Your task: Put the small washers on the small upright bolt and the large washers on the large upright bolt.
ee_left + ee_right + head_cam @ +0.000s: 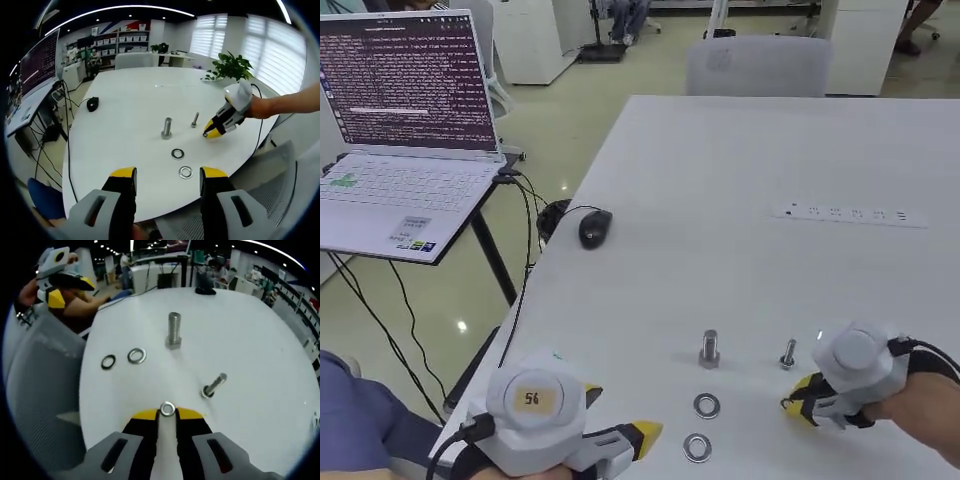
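Right gripper (167,415) pinches a small steel ring washer (167,409); in its view, the thin small bolt (214,385) is at 1 o'clock. Left gripper (168,174) gapes wide, empty. Head view: two flat large washers (707,405) on the smooth white table (740,170), 6 o'clock of the large bolt (710,348).

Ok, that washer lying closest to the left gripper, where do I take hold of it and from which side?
Pinch the near washer across its outer rim, coming down from above with the open left gripper. It lies flat on the table, so a level approach probably finds no edge; tilt the jaws steeply.
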Motion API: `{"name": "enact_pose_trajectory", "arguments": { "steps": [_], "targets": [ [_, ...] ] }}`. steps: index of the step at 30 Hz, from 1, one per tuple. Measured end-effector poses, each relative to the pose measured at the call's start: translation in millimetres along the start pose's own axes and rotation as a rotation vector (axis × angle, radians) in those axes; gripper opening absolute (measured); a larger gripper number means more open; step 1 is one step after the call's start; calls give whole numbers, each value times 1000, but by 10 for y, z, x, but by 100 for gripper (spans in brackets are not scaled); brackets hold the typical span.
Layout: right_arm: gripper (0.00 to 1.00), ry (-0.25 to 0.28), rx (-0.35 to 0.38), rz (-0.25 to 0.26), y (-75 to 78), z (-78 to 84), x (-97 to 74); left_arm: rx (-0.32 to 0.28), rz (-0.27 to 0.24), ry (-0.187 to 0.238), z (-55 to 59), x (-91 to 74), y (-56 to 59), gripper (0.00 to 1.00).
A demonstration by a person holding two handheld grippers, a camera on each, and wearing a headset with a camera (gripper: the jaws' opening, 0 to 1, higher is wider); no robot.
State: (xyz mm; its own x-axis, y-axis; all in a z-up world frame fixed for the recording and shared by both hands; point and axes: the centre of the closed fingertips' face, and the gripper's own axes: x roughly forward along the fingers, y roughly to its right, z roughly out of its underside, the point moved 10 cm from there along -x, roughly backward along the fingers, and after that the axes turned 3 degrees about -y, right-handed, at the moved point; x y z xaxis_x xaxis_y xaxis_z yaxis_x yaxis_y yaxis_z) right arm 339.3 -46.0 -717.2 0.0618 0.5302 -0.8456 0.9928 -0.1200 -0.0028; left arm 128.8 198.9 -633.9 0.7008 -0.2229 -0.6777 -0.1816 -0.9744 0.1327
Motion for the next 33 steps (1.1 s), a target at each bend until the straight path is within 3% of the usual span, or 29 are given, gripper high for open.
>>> {"name": "enact_pose_trajectory", "arguments": {
  "steps": [7, 11, 20, 33],
  "targets": [
    [14, 59, 36, 80, 287, -91, -262, 4, 8, -1, -18, 24, 24, 50],
    [14, 83, 22, 104, 364, -199, -337, 5, 11, -2, -22, 31, 37, 50],
    [14, 86, -2, 98, 416, -329, -275, 8, 12, -3, -48, 43, 36, 49],
    [14, 58, -7, 77, 414, -361, -212, 2, 2, -4, -44, 22, 8, 49]
  ]
}}
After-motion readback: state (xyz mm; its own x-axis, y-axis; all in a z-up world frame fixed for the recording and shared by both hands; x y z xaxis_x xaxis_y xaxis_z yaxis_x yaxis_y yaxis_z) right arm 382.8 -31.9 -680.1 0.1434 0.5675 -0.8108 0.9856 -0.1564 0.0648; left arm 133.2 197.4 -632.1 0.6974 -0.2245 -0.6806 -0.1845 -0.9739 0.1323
